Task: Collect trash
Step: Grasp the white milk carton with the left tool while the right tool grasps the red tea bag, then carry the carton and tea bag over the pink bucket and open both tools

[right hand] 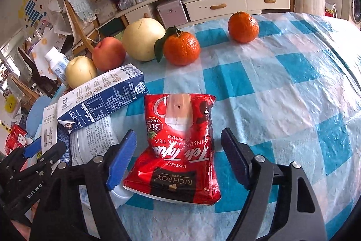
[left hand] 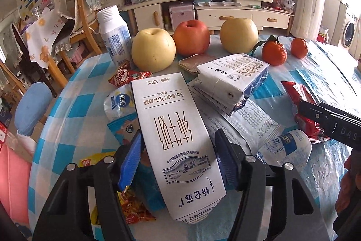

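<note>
A white milk carton (left hand: 178, 139) lies between the fingers of my left gripper (left hand: 178, 146); the jaws stand open around it, with a gap at each side. A second blue-and-white milk carton (left hand: 232, 78) lies behind it, also in the right wrist view (right hand: 101, 98). A red Teh Tarik tea packet (right hand: 180, 148) lies flat between the open fingers of my right gripper (right hand: 178, 148). That packet (left hand: 304, 110) and the right gripper's body show at the right of the left wrist view. Crumpled wrappers (left hand: 121, 103) and a printed sachet (left hand: 250, 121) lie around the cartons.
A white bottle (left hand: 115, 35), two pears (left hand: 153, 50), an apple (left hand: 191, 37) and two mandarins (left hand: 274, 52) stand along the far side of the blue-checked tablecloth (right hand: 282, 94). Chairs (left hand: 79, 15) stand to the left, a TV cabinet (left hand: 203, 8) behind.
</note>
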A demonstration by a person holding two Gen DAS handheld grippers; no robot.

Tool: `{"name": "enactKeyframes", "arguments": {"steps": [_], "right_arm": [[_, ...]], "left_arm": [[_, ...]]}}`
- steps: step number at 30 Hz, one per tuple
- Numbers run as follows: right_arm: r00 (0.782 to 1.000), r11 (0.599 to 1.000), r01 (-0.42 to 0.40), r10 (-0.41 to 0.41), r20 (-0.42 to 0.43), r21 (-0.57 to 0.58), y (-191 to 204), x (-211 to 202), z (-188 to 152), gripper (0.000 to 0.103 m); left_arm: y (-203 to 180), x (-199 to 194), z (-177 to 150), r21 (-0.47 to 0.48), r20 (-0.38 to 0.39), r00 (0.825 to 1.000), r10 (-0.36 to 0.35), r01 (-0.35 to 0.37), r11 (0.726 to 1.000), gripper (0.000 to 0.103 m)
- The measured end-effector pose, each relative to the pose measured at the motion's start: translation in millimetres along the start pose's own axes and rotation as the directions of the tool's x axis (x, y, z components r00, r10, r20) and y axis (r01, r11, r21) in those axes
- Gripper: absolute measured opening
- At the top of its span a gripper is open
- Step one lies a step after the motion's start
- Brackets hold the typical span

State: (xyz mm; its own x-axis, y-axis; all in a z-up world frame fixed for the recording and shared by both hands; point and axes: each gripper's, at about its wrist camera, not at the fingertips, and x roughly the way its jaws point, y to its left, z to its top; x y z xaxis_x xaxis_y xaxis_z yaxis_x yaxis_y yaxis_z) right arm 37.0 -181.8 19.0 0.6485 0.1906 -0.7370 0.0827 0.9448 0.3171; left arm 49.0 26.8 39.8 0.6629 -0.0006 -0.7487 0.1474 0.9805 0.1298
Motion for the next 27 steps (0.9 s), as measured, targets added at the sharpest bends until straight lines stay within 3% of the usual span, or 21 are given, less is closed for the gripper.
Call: {"name": "enactKeyframes", "arguments": {"steps": [5, 8, 15, 18, 27], "right_arm": [[1.0, 0.999, 0.026, -0.026, 0.003, -0.032, 4.4, 1.6, -1.1, 0.063], [0.999, 0.998, 0.033, -0.033, 0.002, -0.048, 6.7, 2.2, -2.8, 0.061], [0.999, 0.999, 0.032, -0.032, 0.005, -0.037, 4.9, 0.8, -3.1, 0.054], [0.999, 0.999, 0.038, -0.037, 0.017, -0.037, 3.5, -2.5, -3.4, 0.044], [0.999, 0.998, 0.034, -0.032, 0.029, -0.047, 1.6, -9.3, -6.0, 0.039]], "left_arm": [[-3.0, -5.4, -0.8, -0.004, 0.012, 1.0, -0.01, 0.01, 1.0, 0.057], [-1.1, -10.1, -1.9, -0.011, 0.016, 1.0, -0.025, 0.025, 1.0, 0.055], [8.0, -21.4, -8.8, -0.035, 0.023, 0.998, -0.059, 0.059, 0.998, 0.054], [13.5, -28.5, -13.0, -0.054, 0.027, 0.997, -0.079, 0.08, 0.995, 0.054], [33.4, -67.1, -28.5, -0.07, 0.081, 0.989, -0.122, 0.128, 0.989, 0.054]]}}
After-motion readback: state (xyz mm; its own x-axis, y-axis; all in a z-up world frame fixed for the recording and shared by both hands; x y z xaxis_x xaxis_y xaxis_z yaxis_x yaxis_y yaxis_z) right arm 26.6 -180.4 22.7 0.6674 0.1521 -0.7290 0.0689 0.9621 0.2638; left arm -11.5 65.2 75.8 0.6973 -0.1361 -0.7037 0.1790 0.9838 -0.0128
